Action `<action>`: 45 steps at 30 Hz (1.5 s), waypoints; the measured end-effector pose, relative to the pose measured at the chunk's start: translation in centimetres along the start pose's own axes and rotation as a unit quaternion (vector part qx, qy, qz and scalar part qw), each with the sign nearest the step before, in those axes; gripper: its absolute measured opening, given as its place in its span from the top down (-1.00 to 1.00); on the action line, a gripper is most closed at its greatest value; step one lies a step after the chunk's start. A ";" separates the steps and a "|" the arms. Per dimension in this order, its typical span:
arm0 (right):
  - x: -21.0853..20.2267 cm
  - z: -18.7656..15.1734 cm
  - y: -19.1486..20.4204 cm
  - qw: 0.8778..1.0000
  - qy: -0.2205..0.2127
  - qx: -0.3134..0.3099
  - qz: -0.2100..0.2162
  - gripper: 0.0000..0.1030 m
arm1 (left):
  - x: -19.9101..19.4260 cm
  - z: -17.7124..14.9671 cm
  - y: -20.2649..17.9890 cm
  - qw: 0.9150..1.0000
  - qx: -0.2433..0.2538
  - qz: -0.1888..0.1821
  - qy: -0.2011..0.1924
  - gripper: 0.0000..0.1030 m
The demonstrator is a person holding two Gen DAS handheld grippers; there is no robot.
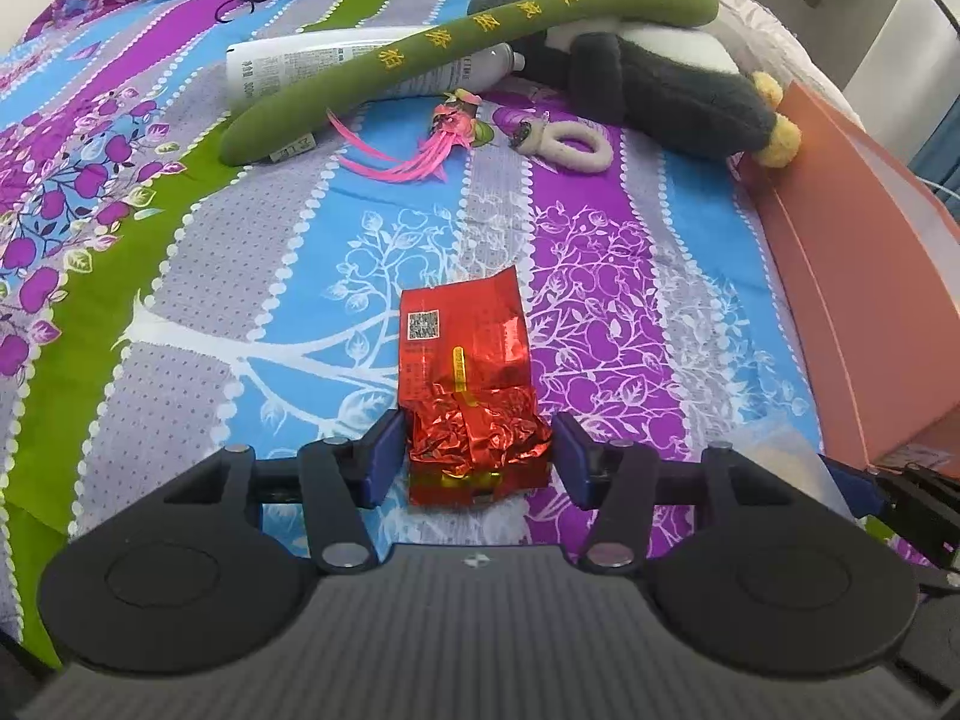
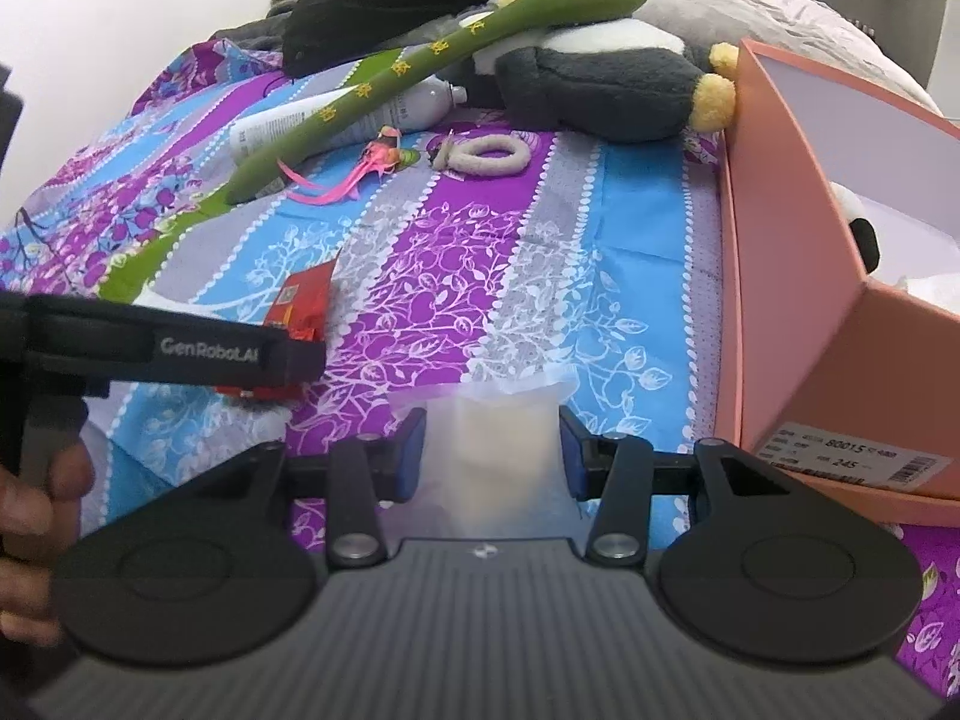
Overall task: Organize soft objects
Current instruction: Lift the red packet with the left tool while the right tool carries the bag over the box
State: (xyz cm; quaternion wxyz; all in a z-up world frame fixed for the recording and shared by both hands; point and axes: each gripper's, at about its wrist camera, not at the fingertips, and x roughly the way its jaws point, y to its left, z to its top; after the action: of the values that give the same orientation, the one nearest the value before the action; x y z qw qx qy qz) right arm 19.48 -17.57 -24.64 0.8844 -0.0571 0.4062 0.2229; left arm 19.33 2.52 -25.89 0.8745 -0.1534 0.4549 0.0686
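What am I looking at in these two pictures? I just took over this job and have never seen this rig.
No robot arm here: a person holds one two-finger tool in each hand, and each picture comes from a camera on a tool, looking forward along its fingers.

The left view shows the left gripper with a crumpled red foil packet between its fingers; a slight gap shows on one side, so a firm grip is not certain. The right view shows the right gripper with its fingers against a whitish translucent pouch, and the left tool coming in from the side.

Everything lies on a patterned bedsheet. Farther back are a long green plush stick, a white bottle, a grey plush toy, a pink tassel charm and a white fuzzy ring. A pink open box stands on the right.
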 end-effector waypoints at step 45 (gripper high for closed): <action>-16.5 7.0 -0.8 0.980 -0.191 0.048 -0.026 0.09 | -17.4 5.4 -5.0 0.982 0.059 -0.122 -0.134 -0.14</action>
State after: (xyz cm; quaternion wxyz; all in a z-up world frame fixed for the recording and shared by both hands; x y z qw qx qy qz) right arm 15.26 -22.00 -7.76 0.9527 0.0182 0.2387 0.1874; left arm 14.76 -0.07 -7.69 0.9370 -0.1450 0.3145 -0.0458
